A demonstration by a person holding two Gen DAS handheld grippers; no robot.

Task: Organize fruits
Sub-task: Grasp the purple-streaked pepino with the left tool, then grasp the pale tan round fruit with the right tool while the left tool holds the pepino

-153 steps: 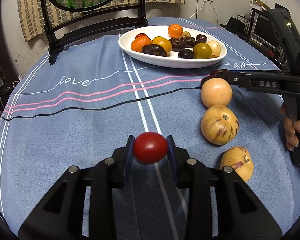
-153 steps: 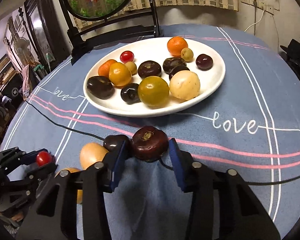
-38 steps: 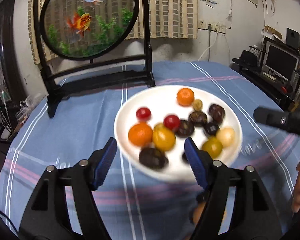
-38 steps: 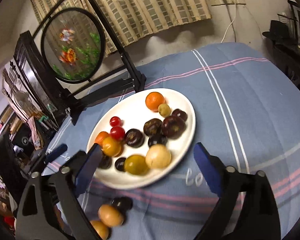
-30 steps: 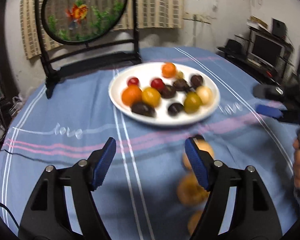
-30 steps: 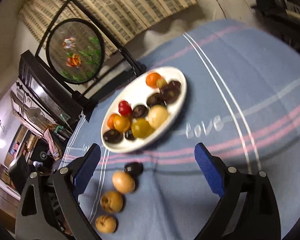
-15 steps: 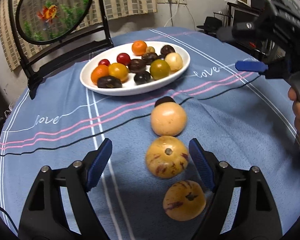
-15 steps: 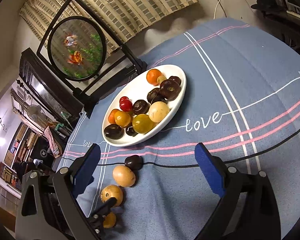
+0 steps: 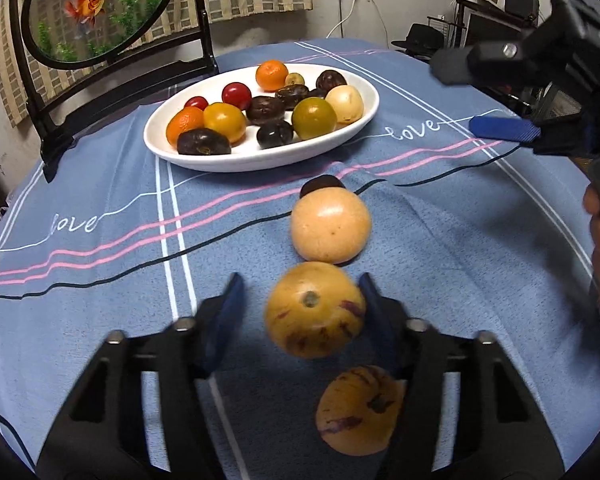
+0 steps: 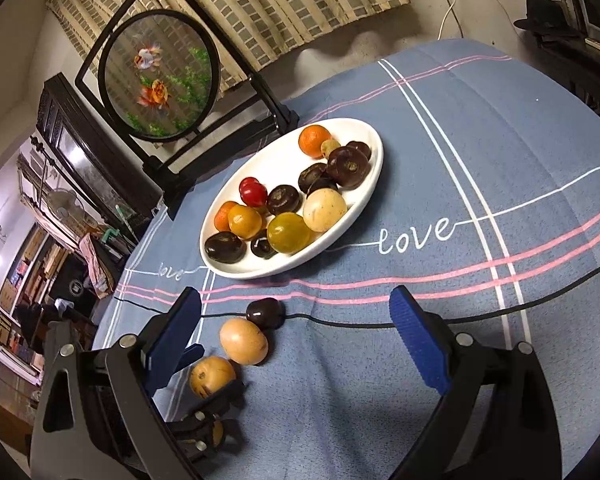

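The left gripper has its jaws spread around the streaked yellow melon, the right pad about touching it, the left pad apart. This melon lies 2nd in a row of 4 loose fruits on the blue cloth surface: dark plum, smooth peach-toned fruit, then another streaked melon nearest the camera. The right gripper hangs wide open, holding nothing, above the cloth near the white plate of mixed fruit
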